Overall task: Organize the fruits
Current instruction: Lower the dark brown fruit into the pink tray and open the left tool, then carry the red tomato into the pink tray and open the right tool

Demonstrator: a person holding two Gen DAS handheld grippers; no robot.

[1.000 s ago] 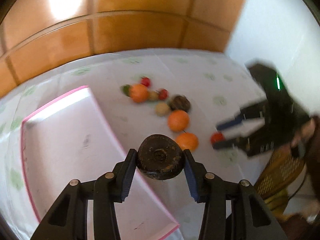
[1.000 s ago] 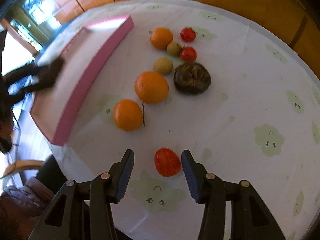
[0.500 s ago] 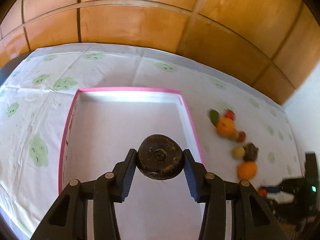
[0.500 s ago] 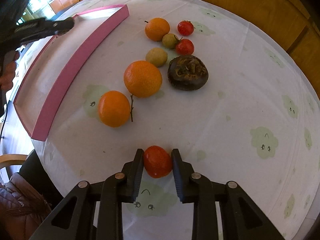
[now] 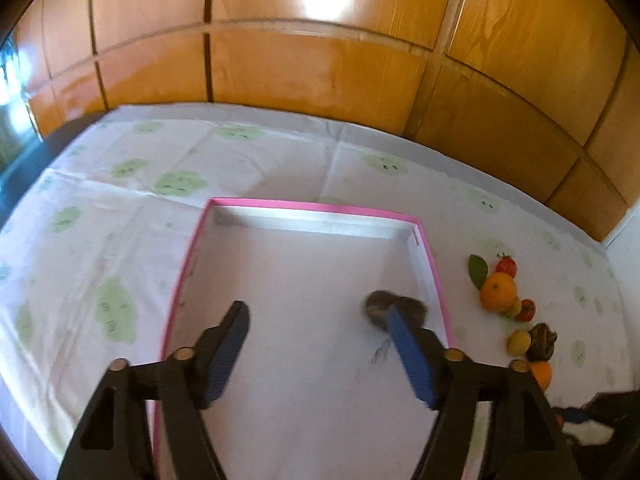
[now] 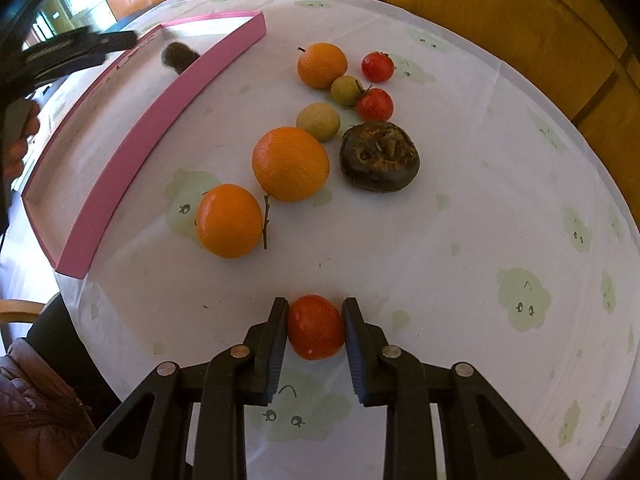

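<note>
Dark wrinkled fruit [image 5: 396, 309], blurred, lay in the pink tray [image 5: 320, 207]; left gripper [image 5: 316, 332] had just opened; right gripper [image 6: 315, 322] clamped a red fruit [image 6: 316, 326].

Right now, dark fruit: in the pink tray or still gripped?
In the tray. The dark fruit lies on the pink tray floor; the left gripper jaws, just opened, stand apart.

surface: counter [image 6: 460, 240] under white cloth with green cloud faces | tray: pink-rimmed tray [image 6: 168, 120] along one side | loose fruit: three oranges [image 6: 290, 164], two yellowish fruits, two red ones, one dark brown fruit [image 6: 379, 157] (all clustered beside the tray)
</note>
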